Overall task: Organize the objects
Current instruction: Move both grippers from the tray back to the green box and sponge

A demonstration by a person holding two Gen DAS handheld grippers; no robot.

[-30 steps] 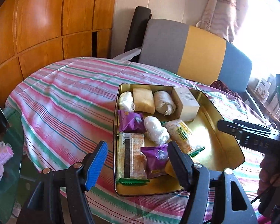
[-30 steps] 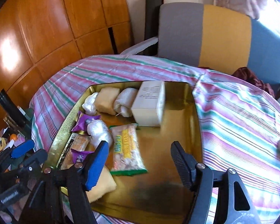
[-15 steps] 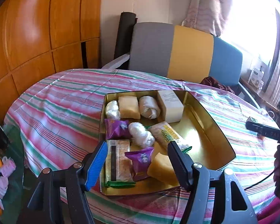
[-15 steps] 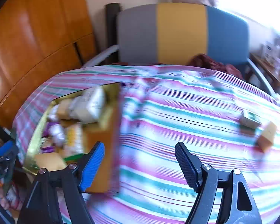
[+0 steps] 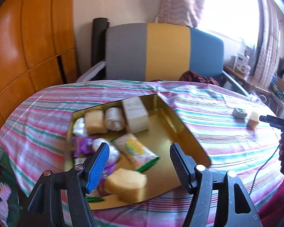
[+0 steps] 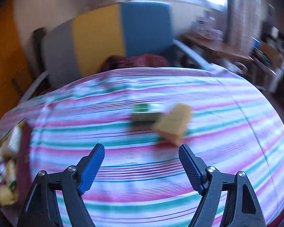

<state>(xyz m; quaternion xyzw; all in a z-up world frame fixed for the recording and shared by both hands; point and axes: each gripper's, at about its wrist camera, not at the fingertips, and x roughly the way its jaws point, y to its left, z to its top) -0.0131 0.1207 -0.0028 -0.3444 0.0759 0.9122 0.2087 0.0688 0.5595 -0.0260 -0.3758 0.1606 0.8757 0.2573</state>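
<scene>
A gold tin (image 5: 187, 138) on the striped tablecloth holds several wrapped snacks, a white box (image 5: 135, 111) and a yellow cake (image 5: 126, 186). My left gripper (image 5: 139, 162) hovers open over the tin's near end, nothing between its pads. Out on the cloth lie a small green-and-white box (image 6: 144, 112) and a yellow cake piece (image 6: 173, 125), touching. My right gripper (image 6: 142, 167) is above the cloth just short of them, jaws opening and empty. It also shows at the right edge of the left wrist view, as the right gripper (image 5: 274, 121) near that cake piece (image 5: 253, 120).
A grey, yellow and blue chair (image 5: 164, 51) stands behind the round table, with a dark red cloth (image 5: 197, 77) on its seat. Wooden panels (image 5: 28, 37) line the left wall. A cluttered desk (image 5: 255, 79) is at the right. A black cable (image 5: 263, 162) trails over the table's right side.
My right gripper has swung right, from over the tin to the cloth near the small box and cake piece, and its jaws have widened. My left gripper has drifted and rolled a little, jaws unchanged.
</scene>
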